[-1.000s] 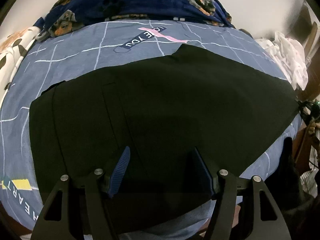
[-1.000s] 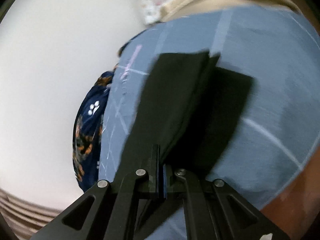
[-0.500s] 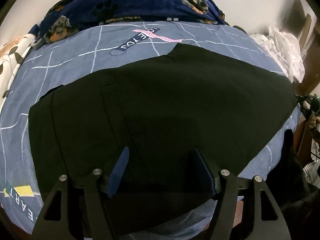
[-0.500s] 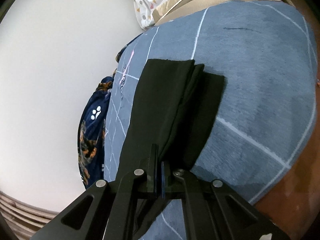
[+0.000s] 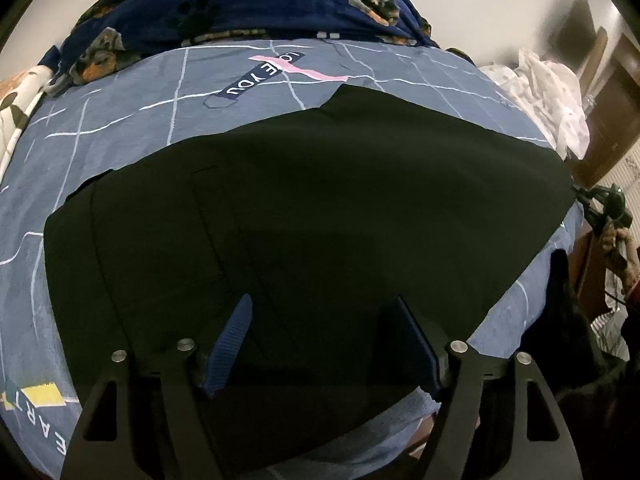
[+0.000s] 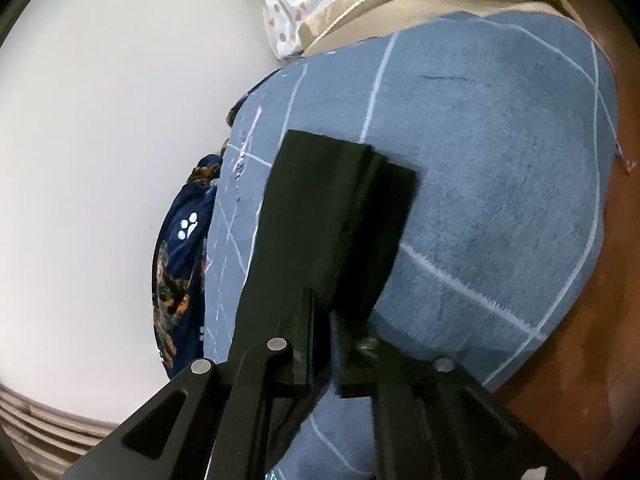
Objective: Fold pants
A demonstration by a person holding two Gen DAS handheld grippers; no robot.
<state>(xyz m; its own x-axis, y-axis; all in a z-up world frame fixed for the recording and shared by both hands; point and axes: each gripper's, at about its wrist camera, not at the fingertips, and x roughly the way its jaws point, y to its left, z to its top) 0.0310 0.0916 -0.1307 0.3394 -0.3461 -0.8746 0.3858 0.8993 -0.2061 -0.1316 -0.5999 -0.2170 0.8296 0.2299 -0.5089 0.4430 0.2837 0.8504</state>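
Here the black pants (image 5: 320, 208) lie limp and light on the bed (image 5: 120, 120), best pinched at an edge; left tongs (image 5: 324, 344) gape empty above them, while the right tongs (image 6: 320, 344), just parting, release the hem.

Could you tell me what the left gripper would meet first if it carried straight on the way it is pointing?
Most likely the black pants spread on the blue bedsheet: the left gripper, jaws open, points down at them. How near is unclear.

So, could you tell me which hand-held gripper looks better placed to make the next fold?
Probably the right hand-held gripper: its jaws, just parting, sit at the black pants' hem. The left hand-held gripper hangs open above them.
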